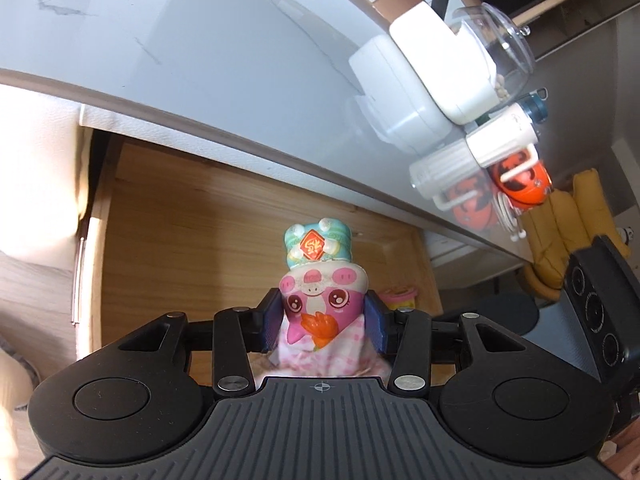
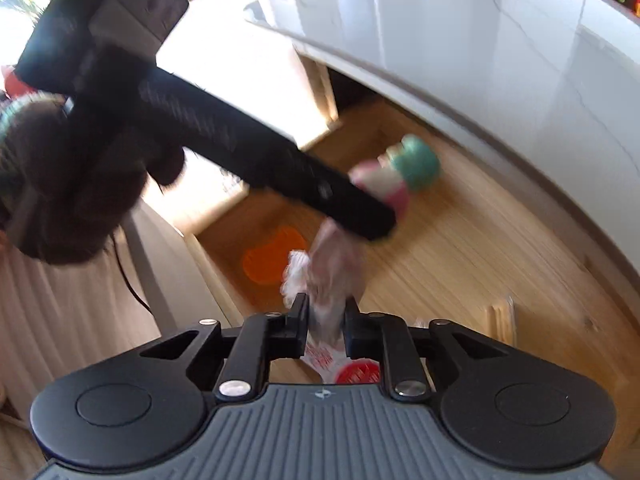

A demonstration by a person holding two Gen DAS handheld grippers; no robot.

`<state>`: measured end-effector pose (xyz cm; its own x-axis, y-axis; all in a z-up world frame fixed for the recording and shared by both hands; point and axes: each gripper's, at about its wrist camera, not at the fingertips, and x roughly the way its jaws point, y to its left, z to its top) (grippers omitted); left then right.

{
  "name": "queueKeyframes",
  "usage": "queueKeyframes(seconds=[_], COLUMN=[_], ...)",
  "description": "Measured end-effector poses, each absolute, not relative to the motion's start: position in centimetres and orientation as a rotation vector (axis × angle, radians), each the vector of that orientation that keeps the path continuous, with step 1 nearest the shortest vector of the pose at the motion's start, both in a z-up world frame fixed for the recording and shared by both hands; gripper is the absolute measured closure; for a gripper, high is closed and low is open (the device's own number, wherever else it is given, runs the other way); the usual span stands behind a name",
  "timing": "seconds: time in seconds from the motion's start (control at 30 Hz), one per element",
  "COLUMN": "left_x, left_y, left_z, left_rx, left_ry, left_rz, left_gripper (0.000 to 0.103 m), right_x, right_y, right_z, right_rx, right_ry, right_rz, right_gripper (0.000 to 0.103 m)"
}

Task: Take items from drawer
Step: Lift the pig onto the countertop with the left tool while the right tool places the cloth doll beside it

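Note:
A pink pig toy (image 1: 320, 300) with a teal hat sits upright between the blue pads of my left gripper (image 1: 324, 320), which is shut on it above the open wooden drawer (image 1: 180, 220). In the right wrist view the left gripper (image 2: 380, 212) crosses the picture with the toy (image 2: 400, 176), blurred, at its tip. My right gripper (image 2: 326, 312) is shut on a crumpled clear plastic bag (image 2: 332, 268) with red print, over the drawer's floor (image 2: 460, 248). An orange flat item (image 2: 272, 256) lies in the drawer's near left corner, and a red round item (image 2: 358, 374) shows under the right fingers.
The white countertop (image 1: 200, 40) overhangs the drawer's back. On it stand a white appliance with a clear bowl (image 1: 440, 72) and an orange cup with a white lid (image 1: 520, 176). A small pink and yellow item (image 1: 400, 298) lies in the drawer. Thin wooden slats (image 2: 500, 320) stand at its right.

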<state>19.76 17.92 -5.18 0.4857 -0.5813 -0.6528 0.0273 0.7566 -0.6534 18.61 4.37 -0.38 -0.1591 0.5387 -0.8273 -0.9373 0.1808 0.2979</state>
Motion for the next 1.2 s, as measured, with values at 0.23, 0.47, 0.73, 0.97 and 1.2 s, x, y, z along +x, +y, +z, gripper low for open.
queueKeyframes(seconds=[0.23, 0.47, 0.73, 0.97, 1.2], left_x=[19.5, 19.0, 19.3, 19.1, 18.9], left_y=[18.1, 16.5, 15.8, 16.4, 17.5], left_z=[-5.2, -3.8, -4.4, -5.4, -5.2], left_rx=[-0.661, -0.704, -0.726, -0.743, -0.741], left_ry=[0.989, 0.950, 0.954, 0.991, 0.975], left_rz=[-0.427, -0.496, -0.478, -0.430, -0.386], left_gripper=[0.056, 0.056, 0.055, 0.055, 0.055], right_x=[20.1, 18.1, 19.2, 19.9, 19.6], right_y=[-1.8, -2.4, 0.3, -2.0, -4.1], right_z=[0.3, 2.8, 2.4, 1.6, 0.8], right_rx=[-0.440, -0.378, -0.213, -0.258, -0.304], right_ry=[1.102, 0.923, 0.972, 1.016, 1.053], right_rz=[1.251, 1.261, 1.311, 1.270, 1.228], right_gripper=[0.103, 0.066, 0.090, 0.095, 0.096])
